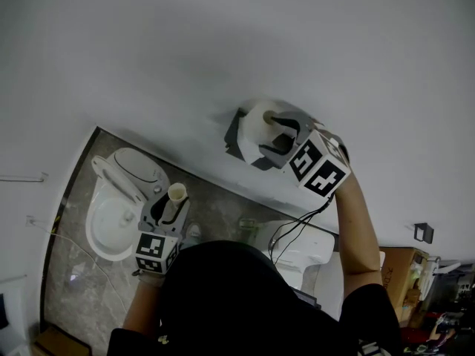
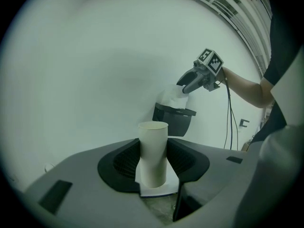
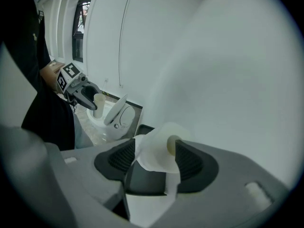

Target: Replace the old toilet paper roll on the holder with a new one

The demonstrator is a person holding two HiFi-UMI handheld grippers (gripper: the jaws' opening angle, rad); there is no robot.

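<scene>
The right tongs [image 1: 278, 136] stood spread wide at the white wall [image 1: 223, 43], one pad on either side of the new paper roll [image 1: 256, 128]. The roll sat at the top of the dark holder [image 1: 234, 138], a loose sheet hanging down in front. Lower down, above the open toilet [image 1: 93, 225], the left tongs [image 1: 169, 202] were clamped on the bare cardboard tube [image 1: 177, 193], which was held upright.

Positions as found:
paper roll [image 1: 258, 128] on wall holder [image 1: 236, 136]; toilet [image 1: 111, 221] below, left; cardboard tube [image 1: 176, 195] in left tool [image 1: 171, 203].
</scene>
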